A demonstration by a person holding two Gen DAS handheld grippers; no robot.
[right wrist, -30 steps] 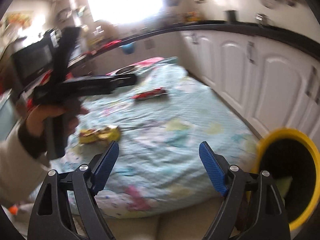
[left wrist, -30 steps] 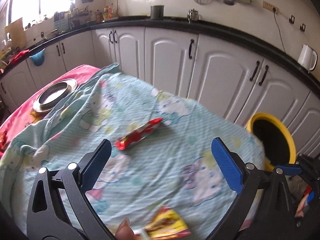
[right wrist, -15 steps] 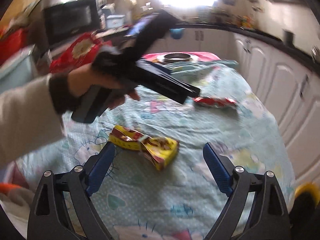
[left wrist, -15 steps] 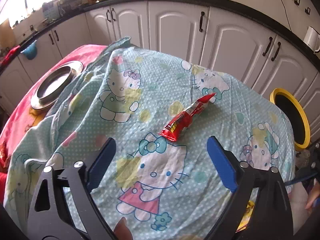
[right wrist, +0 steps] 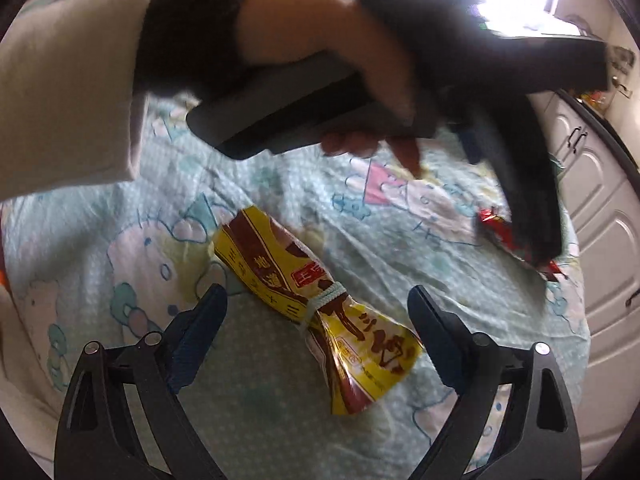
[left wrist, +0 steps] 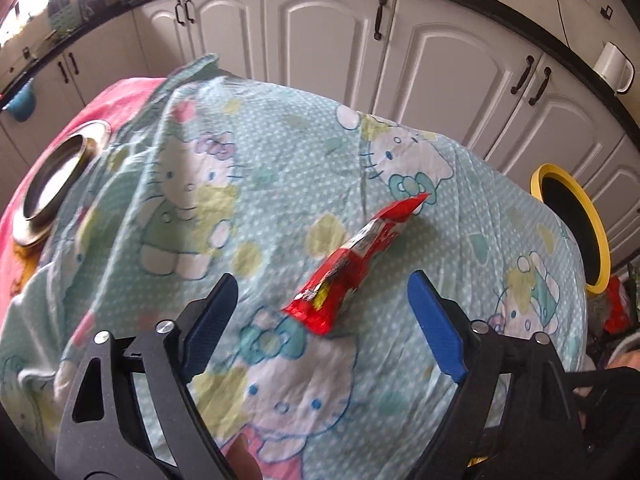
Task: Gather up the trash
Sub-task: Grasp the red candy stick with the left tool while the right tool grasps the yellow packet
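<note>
My left gripper (left wrist: 320,316) is wide open over the long red crinkly wrapper (left wrist: 352,264) on the green cartoon-cat cloth (left wrist: 240,168). My right gripper (right wrist: 316,324) is wide open around the yellow-and-brown tied packet (right wrist: 320,312).

Tablecloth (left wrist: 280,152): pale teal, white polka dots, white cartoon cats with pink, yellow and green accents; pink cloth (left wrist: 120,96) beneath. Wrapper (left wrist: 352,264): red, white and yellow print. Tied packet (right wrist: 320,312): yellow and brown, white string. Bin rim (left wrist: 576,216): yellow, black inside. Cabinets (left wrist: 320,40): white, black handles. Gripper pads (left wrist: 434,328): blue on black frames.
</note>
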